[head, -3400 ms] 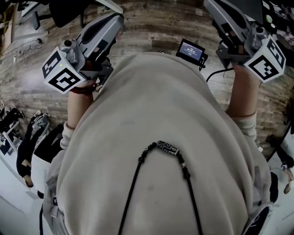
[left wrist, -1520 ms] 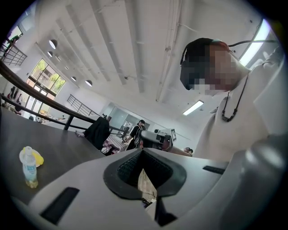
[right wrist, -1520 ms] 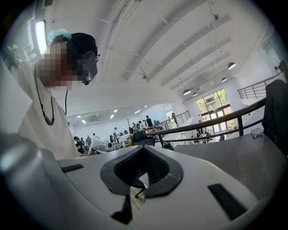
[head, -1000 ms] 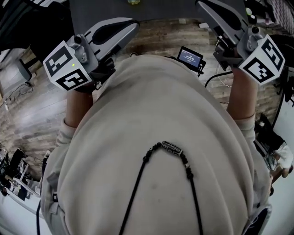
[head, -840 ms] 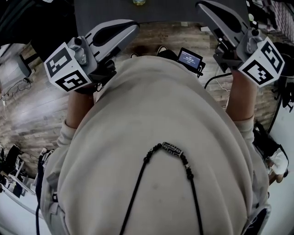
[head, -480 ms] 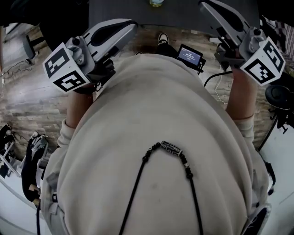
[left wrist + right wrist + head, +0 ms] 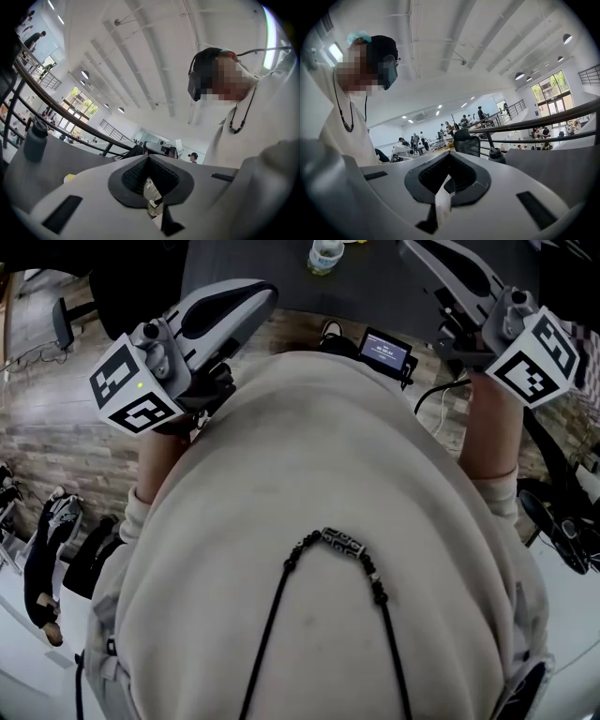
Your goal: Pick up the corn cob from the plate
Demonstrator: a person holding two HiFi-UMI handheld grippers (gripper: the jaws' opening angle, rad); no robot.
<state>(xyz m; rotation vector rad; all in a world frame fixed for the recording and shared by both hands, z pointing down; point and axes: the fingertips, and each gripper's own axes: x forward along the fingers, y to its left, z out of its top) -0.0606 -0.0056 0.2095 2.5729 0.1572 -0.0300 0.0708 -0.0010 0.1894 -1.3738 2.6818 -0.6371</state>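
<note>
The person's cream sweatshirt (image 7: pixel 319 521) fills the head view, and a dark cord with a patterned bead (image 7: pixel 340 542) hangs down its front. Both hands are held up at chest height. The left claw (image 7: pixel 149 157) sits at 10 o'clock in that view and its marker cube (image 7: pixel 131 390) faces the camera. The right claw (image 7: pixel 449 153) sits at 1 o'clock with its own marker cube (image 7: pixel 534 357). A small lit screen (image 7: pixel 387 348) is clipped at the chest between them, at 12 o'clock.

In the left gripper view the two dark pads meet at their tips, so this claw is closed with nothing gripped. In the right gripper view the pads are likewise pressed together. A pale strip (image 7: pixel 443 201) shows in the slot beneath them.

A dark grey table (image 7: pixel 262 268) lies along the top edge of the head view, with a clear bottle (image 7: pixel 324 254) standing on it at 12 o'clock. In the left gripper view the table runs off toward 9 o'clock and carries a grey bottle (image 7: pixel 35 140). A small yellow thing (image 7: pixel 69 177) lies on it at 8 o'clock, just beside the claw's shell. It may be the corn cob, though it is too small to be sure. It is well apart from both sets of pads. Brick-patterned floor (image 7: pixel 56 446) shows at 9 o'clock in the head view.
</note>
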